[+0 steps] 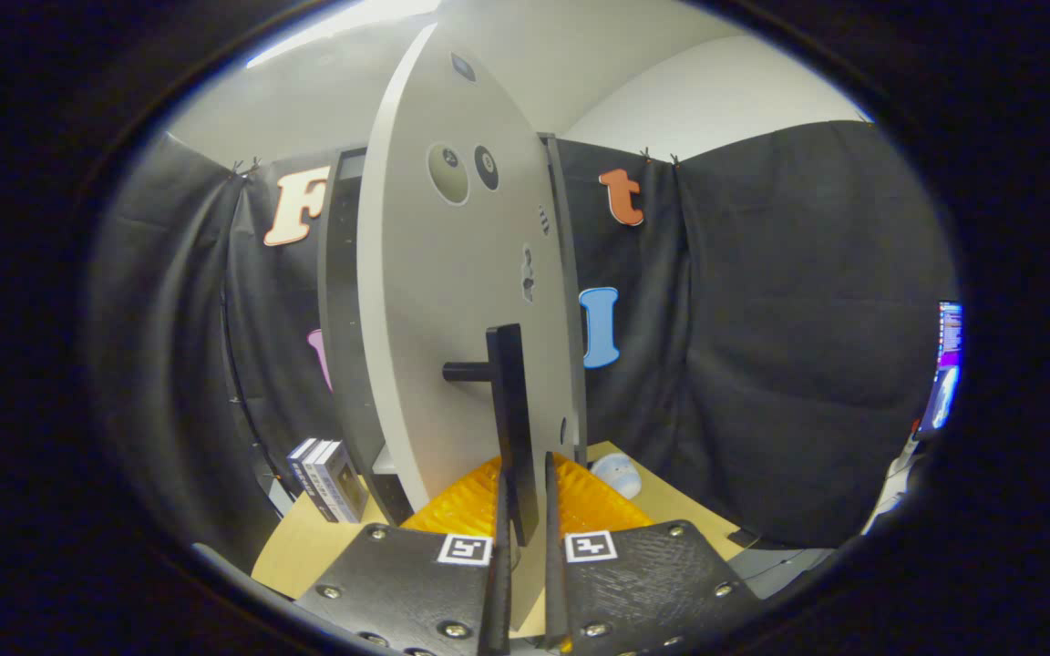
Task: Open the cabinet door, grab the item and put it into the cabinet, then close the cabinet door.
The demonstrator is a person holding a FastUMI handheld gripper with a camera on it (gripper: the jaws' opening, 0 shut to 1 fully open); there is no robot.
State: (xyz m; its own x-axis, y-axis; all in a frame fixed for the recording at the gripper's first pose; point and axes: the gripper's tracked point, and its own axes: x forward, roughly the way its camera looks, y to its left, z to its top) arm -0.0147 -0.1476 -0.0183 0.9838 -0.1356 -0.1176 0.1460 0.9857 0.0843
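Hand-held gripper (525, 510) fingers clamped on black handle (511, 410), grey cabinet door (461, 301) ajar

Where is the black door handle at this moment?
In the gripper view, the black door handle stands upright on the grey cabinet door, its lower end between the gripper fingers.

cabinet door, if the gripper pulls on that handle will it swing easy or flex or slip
The cabinet door looks like a flat rigid panel, so it probably won't flex. It already stands ajar from the cabinet, so it likely swings freely. The gripper has its fingers close around the handle, a smooth slim bar, which might slip if held loosely.
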